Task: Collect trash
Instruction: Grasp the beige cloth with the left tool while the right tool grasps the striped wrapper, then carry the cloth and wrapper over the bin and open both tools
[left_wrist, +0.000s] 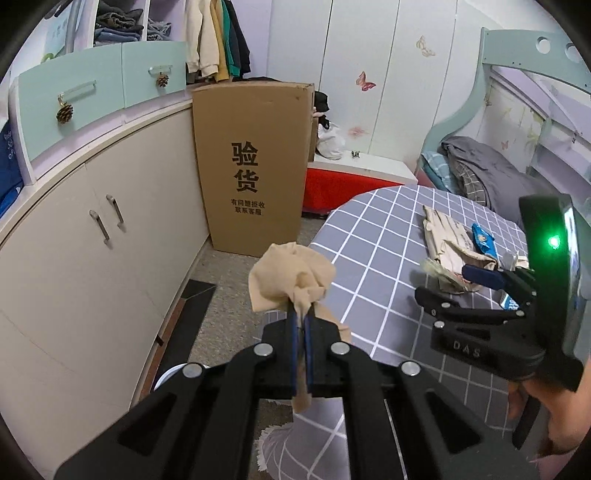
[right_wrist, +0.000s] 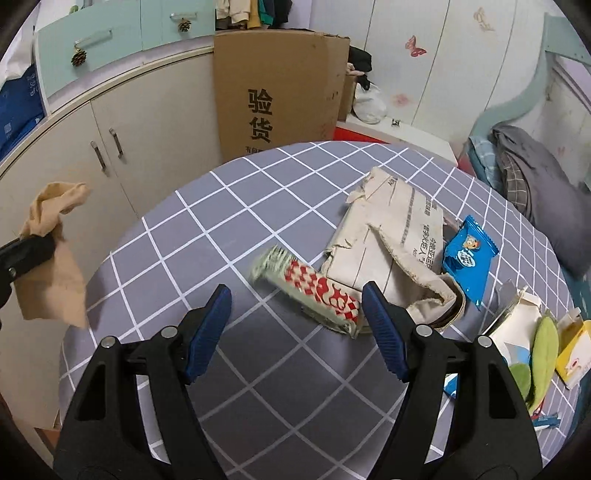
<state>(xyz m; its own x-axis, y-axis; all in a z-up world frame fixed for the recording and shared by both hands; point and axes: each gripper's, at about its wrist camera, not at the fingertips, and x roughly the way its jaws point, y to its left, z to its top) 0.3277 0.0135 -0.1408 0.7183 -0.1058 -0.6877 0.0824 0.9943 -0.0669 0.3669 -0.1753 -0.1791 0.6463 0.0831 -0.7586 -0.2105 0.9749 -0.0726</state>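
1. Two grippers were at work: the left gripper (left_wrist: 303, 314) was clamped tight on a crumpled beige tissue (left_wrist: 291, 273), held off the table's left edge above the floor.
2. The right gripper (right_wrist: 295, 317) stood wide with nothing between its pads, poised over the red-and-white wrapper (right_wrist: 314, 291) near the table's middle.
3. To take that wrapper well, I judged the pads should straddle its narrow width and close squarely, since thin film slips.
4. More trash lay toward the right edge: a torn paper package (right_wrist: 391, 236) and a blue snack packet (right_wrist: 469, 254).
5. The table (right_wrist: 207, 236) wore a grey checked cloth; a tall cardboard box (right_wrist: 277, 85) and cream cabinets (right_wrist: 147, 140) stood behind.
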